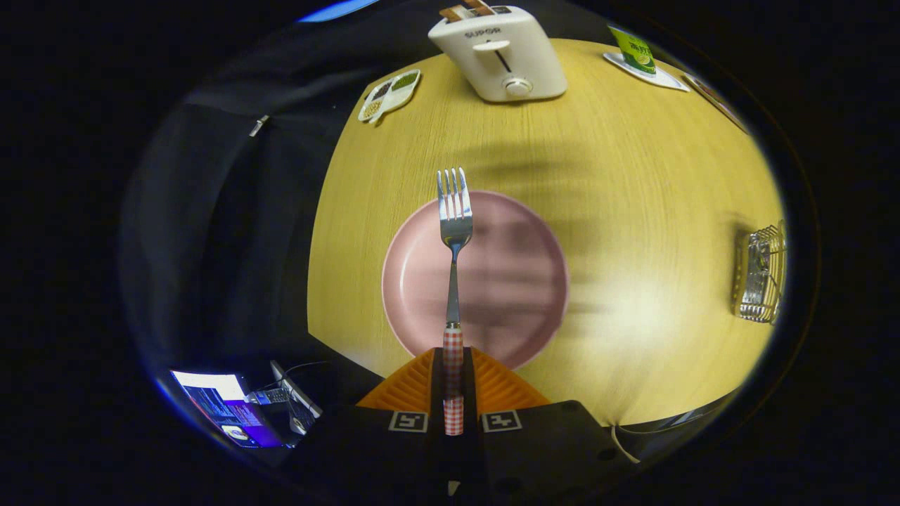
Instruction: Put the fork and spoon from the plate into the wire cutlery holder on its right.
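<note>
My gripper (453,360) is shut on the red-and-white checked handle of a steel fork (454,232). The fork points straight ahead from between the fingers, tines far end, held in the air above a pink plate (520,281). The plate lies on a round yellow wooden table (633,176) just beyond the fingers, with nothing lying on its visible surface. The wire cutlery holder (761,273) stands far off to the right of the plate, near the table's right rim. No spoon can be made out.
A white toaster (503,53) stands at the table's far side. A small divided dish (389,95) lies far left of it, and a green packet on a white tray (641,60) far right. A laptop (225,407) sits below the table, near left.
</note>
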A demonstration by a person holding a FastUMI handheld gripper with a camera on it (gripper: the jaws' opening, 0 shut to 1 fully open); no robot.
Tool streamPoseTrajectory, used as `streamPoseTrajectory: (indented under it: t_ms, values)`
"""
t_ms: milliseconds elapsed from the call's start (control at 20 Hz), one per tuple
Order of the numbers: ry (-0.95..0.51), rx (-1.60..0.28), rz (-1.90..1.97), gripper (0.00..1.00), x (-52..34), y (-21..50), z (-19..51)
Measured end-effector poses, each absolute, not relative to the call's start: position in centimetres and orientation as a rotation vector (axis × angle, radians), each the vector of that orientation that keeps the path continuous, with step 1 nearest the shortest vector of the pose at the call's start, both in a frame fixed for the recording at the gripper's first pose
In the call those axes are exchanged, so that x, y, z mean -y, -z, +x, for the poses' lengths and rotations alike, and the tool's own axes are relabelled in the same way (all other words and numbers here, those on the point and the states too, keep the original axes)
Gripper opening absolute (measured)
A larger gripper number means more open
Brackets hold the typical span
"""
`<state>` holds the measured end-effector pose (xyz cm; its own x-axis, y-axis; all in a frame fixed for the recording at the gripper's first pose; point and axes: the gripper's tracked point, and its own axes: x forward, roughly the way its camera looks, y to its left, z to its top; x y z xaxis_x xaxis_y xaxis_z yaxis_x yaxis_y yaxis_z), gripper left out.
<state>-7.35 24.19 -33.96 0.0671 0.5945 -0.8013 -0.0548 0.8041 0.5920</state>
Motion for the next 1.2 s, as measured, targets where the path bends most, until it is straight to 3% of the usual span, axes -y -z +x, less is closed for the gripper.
streamPoseTrajectory:
  t_ms: [300,550,800,1200]
  values:
    - [-0.5,-1.36,0.44,0.13,-13.6,29.6,-6.0]
    - [-0.448,-1.415,0.385,0.13,-3.2,28.2,-6.3]
    - [-0.417,-1.58,0.244,0.13,5.4,29.3,-7.8]
    - [-0.49,-1.893,0.012,0.13,11.1,30.2,-9.5]
